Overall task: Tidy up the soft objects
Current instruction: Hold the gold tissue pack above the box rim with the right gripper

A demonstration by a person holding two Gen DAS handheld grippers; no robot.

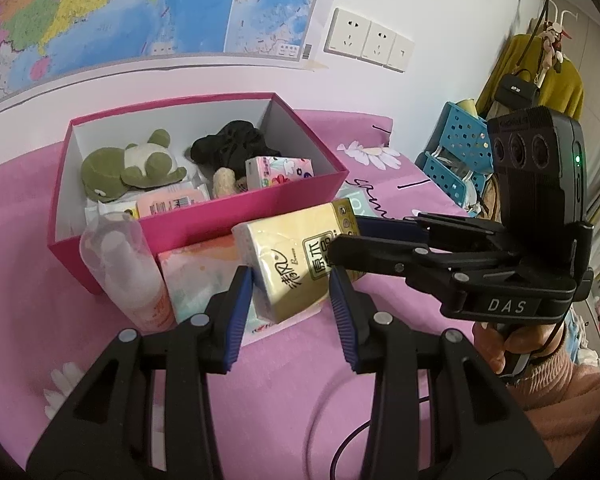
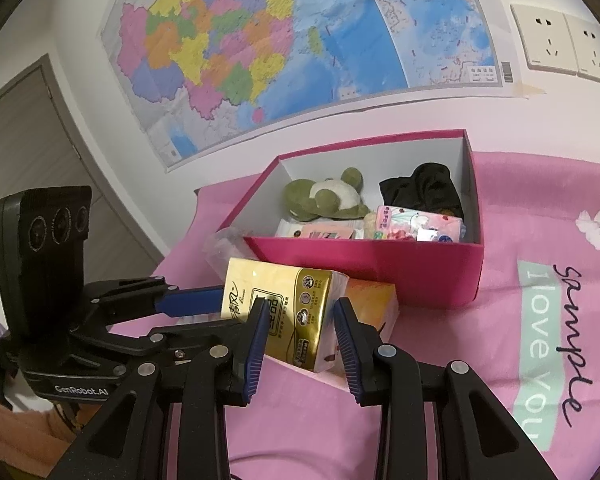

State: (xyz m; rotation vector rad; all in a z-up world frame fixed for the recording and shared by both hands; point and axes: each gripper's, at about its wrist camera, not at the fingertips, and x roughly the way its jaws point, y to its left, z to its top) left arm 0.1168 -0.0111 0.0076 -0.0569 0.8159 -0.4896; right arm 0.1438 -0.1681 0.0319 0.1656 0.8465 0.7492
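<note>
Tissue pack | both claws, left and right, angled down, clamping it

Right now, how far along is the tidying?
Done: the plush toy, black cloth and small tissue packs lie in the pink box. In hand: the left gripper and right gripper both clamp the yellow tissue pack, just outside the box. Left: that pack, the pastel tissue pack by it and the clear-capped bottle.
</note>
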